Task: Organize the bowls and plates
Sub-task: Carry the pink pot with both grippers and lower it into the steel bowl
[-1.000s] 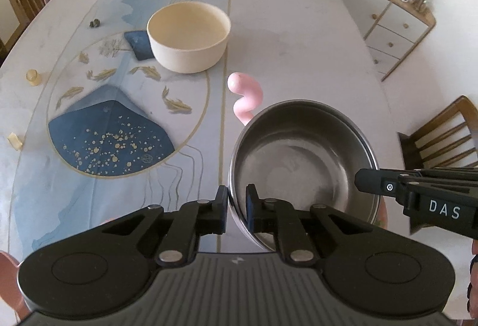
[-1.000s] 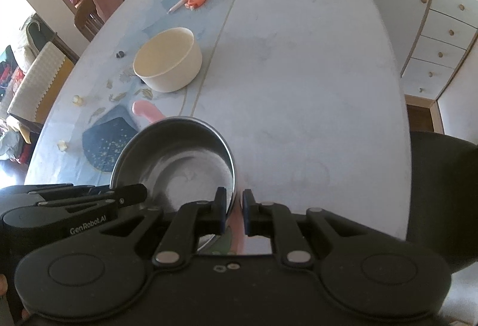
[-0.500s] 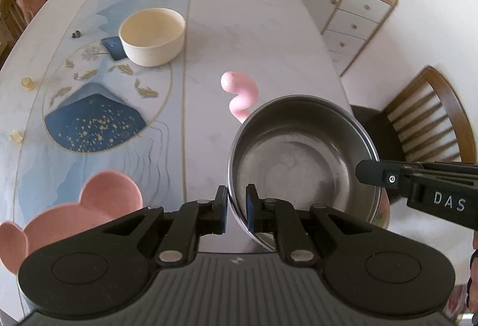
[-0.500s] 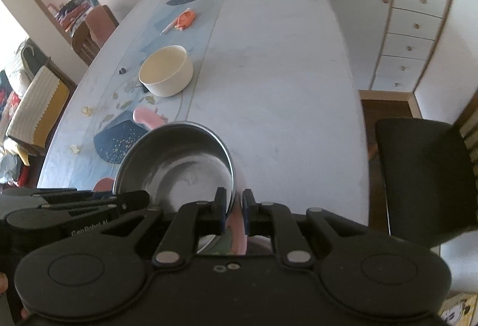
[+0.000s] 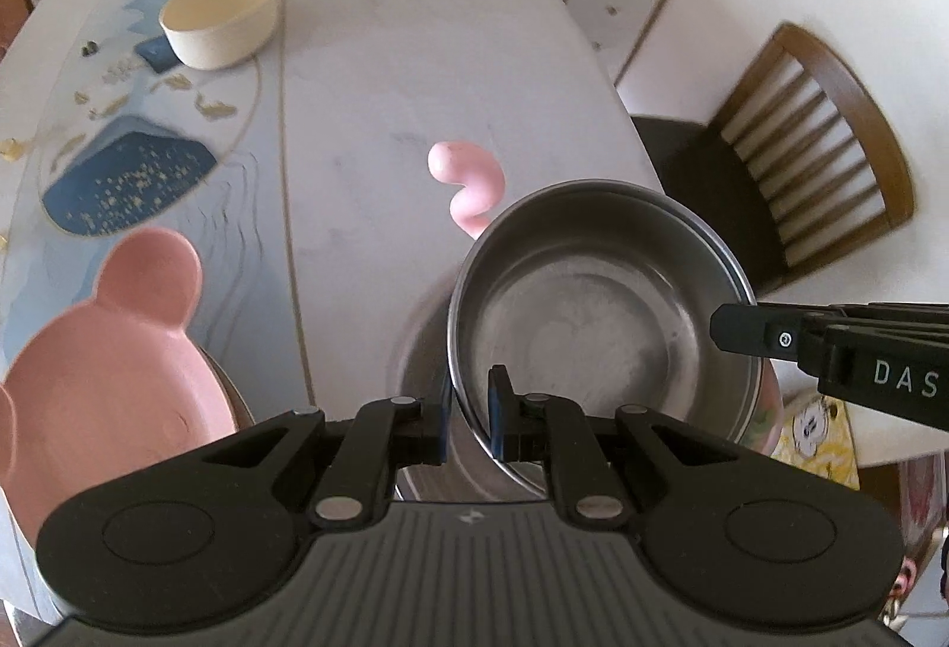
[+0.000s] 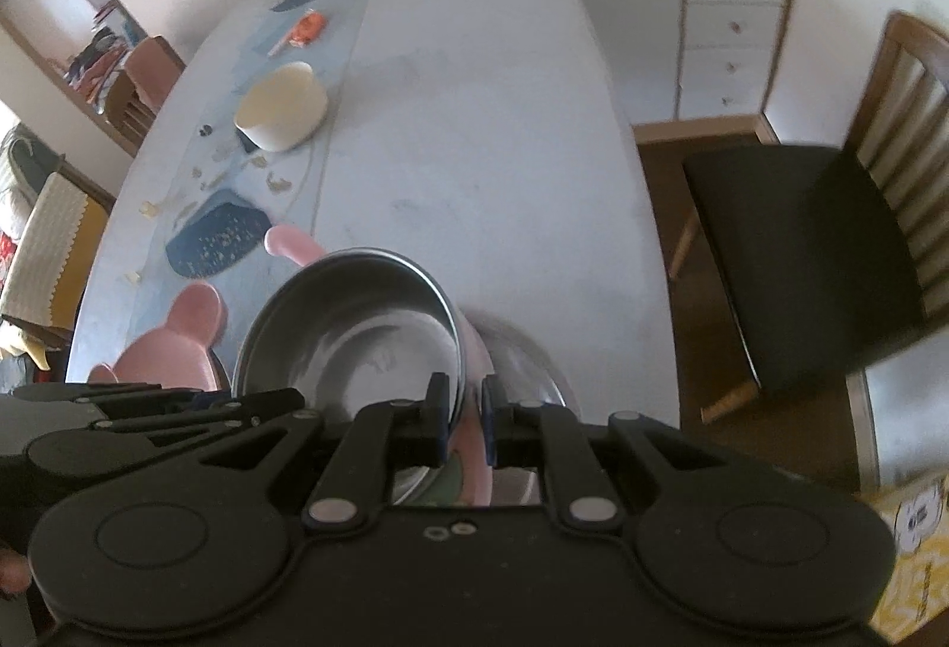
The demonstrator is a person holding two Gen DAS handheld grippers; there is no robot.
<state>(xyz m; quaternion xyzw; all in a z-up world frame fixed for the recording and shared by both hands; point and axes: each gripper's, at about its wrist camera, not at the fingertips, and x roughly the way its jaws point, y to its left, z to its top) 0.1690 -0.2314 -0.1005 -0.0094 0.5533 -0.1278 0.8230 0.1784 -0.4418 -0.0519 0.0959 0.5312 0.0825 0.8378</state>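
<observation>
Both tongs are clamped on the rim of the same steel bowl (image 5: 599, 315): the left tongs (image 5: 468, 413) pinch the near rim with one pad inside and one outside, and the right tongs (image 6: 461, 418) grip the opposite side the same way. The bowl appears to hang clear of the worktop (image 5: 415, 54), over its near right edge, with a pink curved piece (image 5: 468, 184) showing just past its far rim. A pink bear-shaped plate (image 5: 101, 350) lies at the near left corner, and a cream bowl (image 5: 219, 15) stands well apart toward the far left. The main risk is the hold itself. Thin, smooth metal caught only at two small points could slide out of the pads if the two hands drift apart, twist against each other or tilt unevenly; the bowl would then swing on the remaining grip or fall. Its place by the worktop's edge makes that worse, since a slip here could send it onto the chair (image 5: 795, 155) or the floor rather than the worktop. Something pink also sits under or against the bowl at the right tongs; whether it is caught in the pinch is unclear, and it could shift and loosen the grip.
</observation>
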